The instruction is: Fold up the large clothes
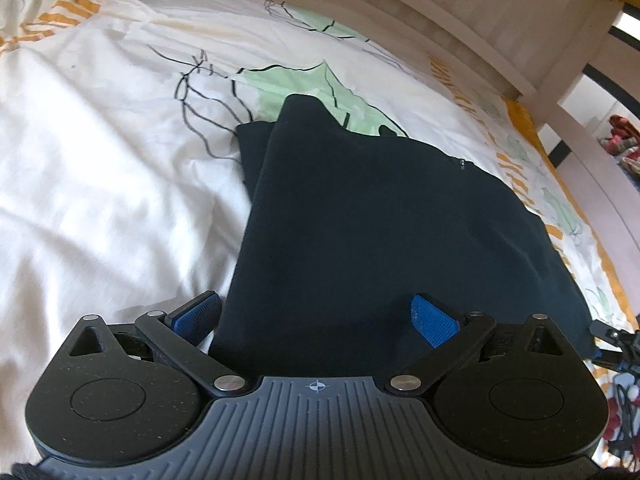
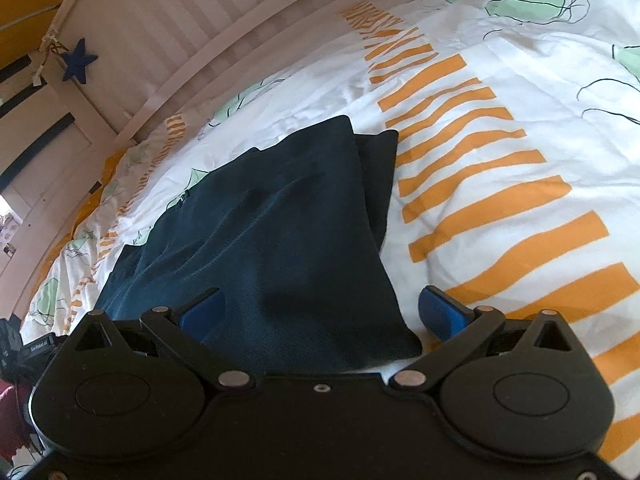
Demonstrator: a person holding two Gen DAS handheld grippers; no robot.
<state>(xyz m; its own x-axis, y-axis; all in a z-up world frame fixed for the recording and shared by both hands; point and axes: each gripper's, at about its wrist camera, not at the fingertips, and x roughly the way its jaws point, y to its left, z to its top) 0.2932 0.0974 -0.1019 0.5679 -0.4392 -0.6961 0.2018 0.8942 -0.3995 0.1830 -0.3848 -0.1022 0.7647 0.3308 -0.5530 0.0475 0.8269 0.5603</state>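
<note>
A dark navy garment [image 1: 360, 216] lies folded in layers on the bed, its far corners stacked unevenly. It also shows in the right wrist view [image 2: 280, 232]. My left gripper [image 1: 316, 316] is open, its blue pads [image 1: 434, 322] spread either side of the garment's near left edge. My right gripper [image 2: 320, 312] is open, its blue pads [image 2: 442, 314] straddling the garment's near right corner. Neither gripper holds cloth. The other gripper's tip [image 1: 616, 344] shows at the right edge of the left wrist view.
The bed has a white duvet [image 1: 100, 160] with green shapes and orange stripes [image 2: 500, 200]. A white slatted bed frame [image 2: 168, 40] runs along the far side, with a blue star [image 2: 78, 60] hanging on it. Clutter lies beyond the bed [image 1: 620, 144].
</note>
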